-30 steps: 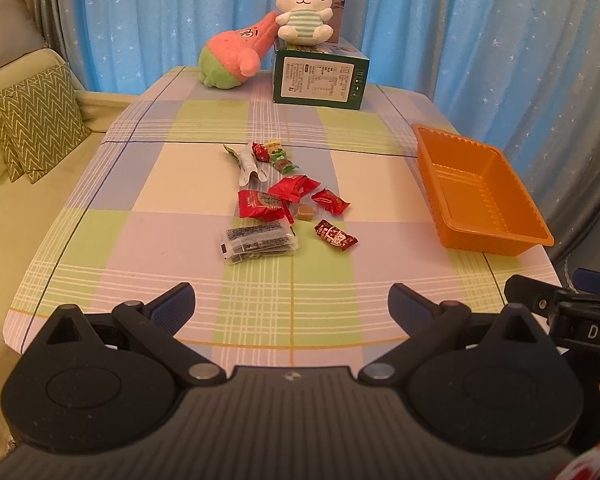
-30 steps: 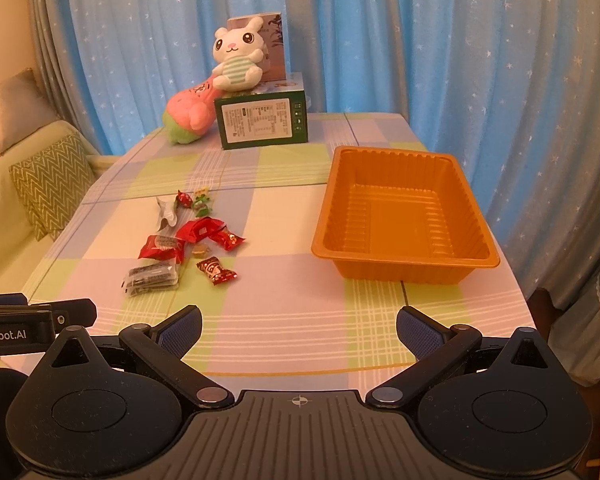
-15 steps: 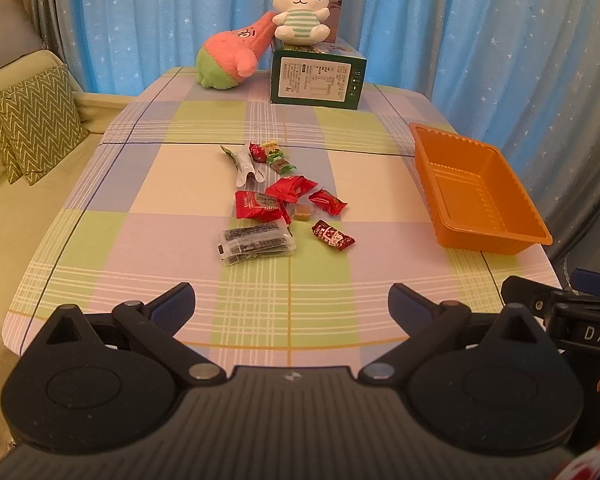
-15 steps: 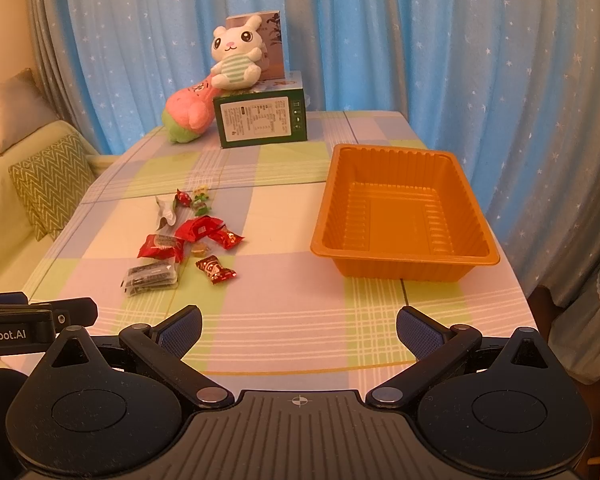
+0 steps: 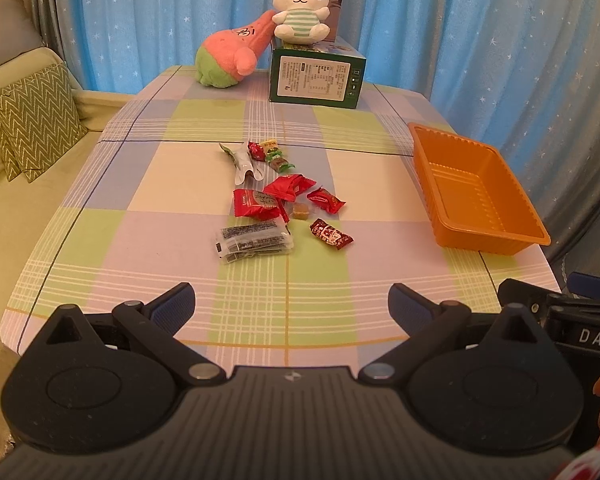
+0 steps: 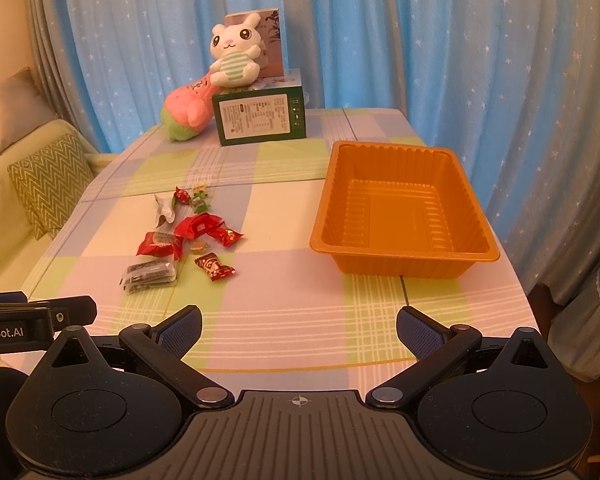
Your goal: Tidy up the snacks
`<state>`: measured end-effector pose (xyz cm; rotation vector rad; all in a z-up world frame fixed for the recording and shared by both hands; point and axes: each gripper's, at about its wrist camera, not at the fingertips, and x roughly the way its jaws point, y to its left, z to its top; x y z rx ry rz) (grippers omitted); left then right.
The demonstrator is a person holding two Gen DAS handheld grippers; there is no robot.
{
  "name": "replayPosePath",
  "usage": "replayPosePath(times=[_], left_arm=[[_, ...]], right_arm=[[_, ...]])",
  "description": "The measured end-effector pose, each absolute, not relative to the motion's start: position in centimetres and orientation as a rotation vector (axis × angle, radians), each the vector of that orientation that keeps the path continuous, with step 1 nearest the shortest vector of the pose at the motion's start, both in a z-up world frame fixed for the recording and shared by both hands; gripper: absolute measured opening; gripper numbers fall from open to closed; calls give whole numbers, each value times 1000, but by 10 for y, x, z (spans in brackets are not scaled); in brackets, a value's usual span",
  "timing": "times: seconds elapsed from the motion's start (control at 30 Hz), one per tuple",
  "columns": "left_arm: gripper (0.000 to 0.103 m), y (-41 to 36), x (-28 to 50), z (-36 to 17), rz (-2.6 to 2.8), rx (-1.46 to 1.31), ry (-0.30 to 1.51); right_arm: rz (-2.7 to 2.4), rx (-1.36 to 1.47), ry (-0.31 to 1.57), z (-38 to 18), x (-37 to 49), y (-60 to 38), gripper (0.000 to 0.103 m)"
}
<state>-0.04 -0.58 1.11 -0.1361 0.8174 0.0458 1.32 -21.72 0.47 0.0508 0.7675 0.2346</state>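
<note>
Several small snack packets lie in a loose cluster (image 5: 280,200) at the middle of the checked table; they also show in the right wrist view (image 6: 180,236). Nearest me are a clear packet with dark contents (image 5: 254,240) and a red candy (image 5: 331,234). An empty orange tray (image 5: 476,192) stands at the table's right side, also in the right wrist view (image 6: 400,208). My left gripper (image 5: 291,300) is open and empty above the table's near edge, short of the packets. My right gripper (image 6: 299,326) is open and empty, near the front edge.
A green box (image 5: 318,76) with a white plush bunny (image 5: 300,12) on top stands at the table's far end, beside a pink-green plush (image 5: 232,60). A sofa with a zigzag cushion (image 5: 32,120) is left. Blue curtains (image 6: 420,40) hang behind and right.
Both grippers have barely moved; the left view has shifted slightly. Nothing on the table has moved.
</note>
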Motion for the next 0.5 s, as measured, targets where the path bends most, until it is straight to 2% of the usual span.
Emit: replayPosePath(times=[0.5], left_arm=[[102,-5,-1,11,42,-143,815]], right_arm=[[234,52,769,2,11,-218,103]])
